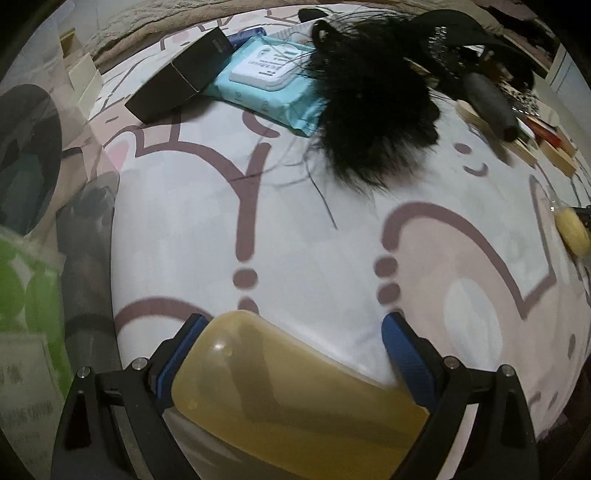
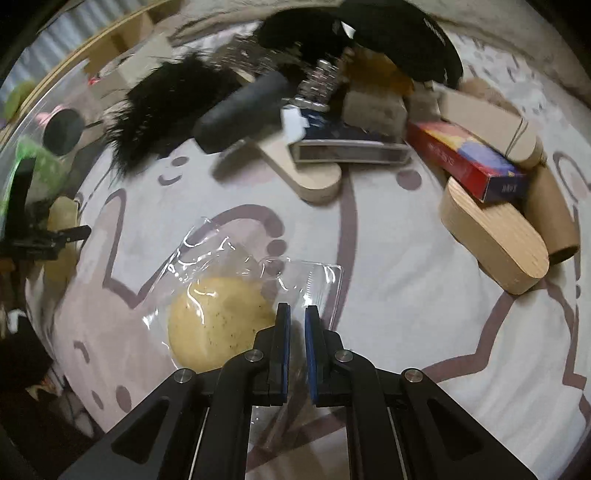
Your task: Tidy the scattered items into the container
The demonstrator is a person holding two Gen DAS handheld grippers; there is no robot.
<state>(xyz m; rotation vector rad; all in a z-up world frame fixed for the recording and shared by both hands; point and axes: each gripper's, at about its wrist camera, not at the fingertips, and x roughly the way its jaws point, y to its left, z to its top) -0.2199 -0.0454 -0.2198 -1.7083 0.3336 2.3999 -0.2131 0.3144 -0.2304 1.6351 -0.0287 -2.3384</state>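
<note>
My left gripper point(image 1: 295, 325) is shut on a translucent amber slab point(image 1: 288, 391) and holds it above the patterned bed sheet point(image 1: 295, 221). My right gripper point(image 2: 297, 310) is shut on the clear plastic wrapper point(image 2: 295, 280) of a round yellow bun point(image 2: 218, 325), lifted a little above the sheet. The bun also shows at the right edge of the left wrist view point(image 1: 572, 230). A clear plastic container point(image 1: 55, 221) stands at the left, with green packets point(image 1: 26, 288) inside.
Scattered on the bed: a black box point(image 1: 177, 77), a blue wipes pack point(image 1: 269, 74), black fur point(image 1: 373, 110), a dark cylinder point(image 2: 243, 110), wooden blocks point(image 2: 495, 240), a red-blue carton point(image 2: 469, 158), a cardboard tube point(image 2: 554, 218), a black cap point(image 2: 406, 33).
</note>
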